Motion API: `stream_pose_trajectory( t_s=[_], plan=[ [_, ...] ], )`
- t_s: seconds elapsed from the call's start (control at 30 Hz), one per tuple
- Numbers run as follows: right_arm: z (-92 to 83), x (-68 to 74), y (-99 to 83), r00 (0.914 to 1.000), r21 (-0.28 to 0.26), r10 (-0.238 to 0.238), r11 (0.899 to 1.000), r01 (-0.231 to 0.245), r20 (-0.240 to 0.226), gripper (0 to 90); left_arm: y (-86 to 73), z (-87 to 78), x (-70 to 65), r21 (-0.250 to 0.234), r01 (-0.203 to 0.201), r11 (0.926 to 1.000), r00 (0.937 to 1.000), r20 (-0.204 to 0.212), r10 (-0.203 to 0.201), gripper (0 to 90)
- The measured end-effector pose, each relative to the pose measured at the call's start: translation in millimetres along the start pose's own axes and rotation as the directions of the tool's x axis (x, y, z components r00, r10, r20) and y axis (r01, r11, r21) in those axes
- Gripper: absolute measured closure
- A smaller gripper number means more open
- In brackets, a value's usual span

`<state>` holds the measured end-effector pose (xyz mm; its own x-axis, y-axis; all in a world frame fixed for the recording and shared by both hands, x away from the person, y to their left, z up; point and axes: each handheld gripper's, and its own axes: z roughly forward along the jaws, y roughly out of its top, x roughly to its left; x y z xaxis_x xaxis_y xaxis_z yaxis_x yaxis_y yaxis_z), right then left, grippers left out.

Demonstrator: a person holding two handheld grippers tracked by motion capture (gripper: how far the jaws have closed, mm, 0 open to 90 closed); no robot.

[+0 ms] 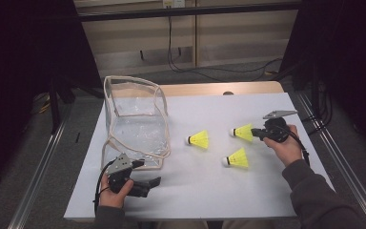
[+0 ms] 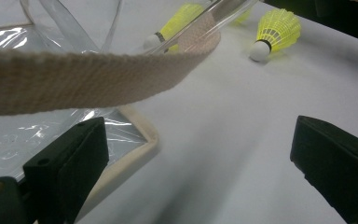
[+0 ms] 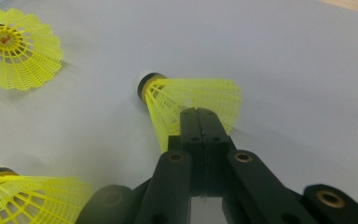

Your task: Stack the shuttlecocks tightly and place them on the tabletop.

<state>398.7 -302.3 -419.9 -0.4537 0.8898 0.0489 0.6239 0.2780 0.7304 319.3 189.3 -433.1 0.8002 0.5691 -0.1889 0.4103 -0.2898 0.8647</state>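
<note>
On the table (image 1: 195,191), a clear bag (image 1: 136,121) stands at the left of the frame. Three shuttlecocks lie right of it: one (image 1: 199,139) at centre, one (image 1: 242,132) further right, one (image 1: 237,158) below and between them, all well apart from the bag

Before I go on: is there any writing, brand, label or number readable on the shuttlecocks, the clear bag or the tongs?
None is readable.
Shuttlecocks: plain yellow skirts, no print visible.
Clear bag: transparent, beige trim, no label visible.
Right tongs and left tongs: plain black, no markings.
</note>
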Motion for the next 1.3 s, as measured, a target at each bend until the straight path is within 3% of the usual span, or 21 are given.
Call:
stream_pose_trajectory(
  t_s=[0.43, 0.7, 0.93, 1.3],
  plan=[
    [-15.7, -5.0, 4.8, 1.0, -0.04, 0.008, 0.999, -0.008, -0.005, 87.2, 0.1, 0.1, -0.4, 0.001, -0.002, 1.0, 1.0, -0.003, 0.002, 4.3],
    [-18.2, -0.2, 8.0, 0.9992, -0.059, 0.035, 0.998, -0.036, -0.021, 60.0, 0.1, 0.3, -0.5, 0.006, -0.003, 1.0, 1.0, -0.004, 0.003, 4.3],
    [-10.3, 6.3, 8.9, 0.9976, -0.051, 0.046, 0.998, -0.049, -0.051, 48.3, 0.0, 0.6, -0.8, 0.001, -0.004, 1.0, 1.0, -0.002, 0.004, 4.3],
    [6.3, 8.5, 1.9, 0.9967, -0.007, 0.067, 0.998, -0.067, -0.046, 45.8, 0.0, 0.2, -0.6, 0.002, -0.005, 1.0, 1.0, 0.0, 0.005, 4.3]
  ],
)
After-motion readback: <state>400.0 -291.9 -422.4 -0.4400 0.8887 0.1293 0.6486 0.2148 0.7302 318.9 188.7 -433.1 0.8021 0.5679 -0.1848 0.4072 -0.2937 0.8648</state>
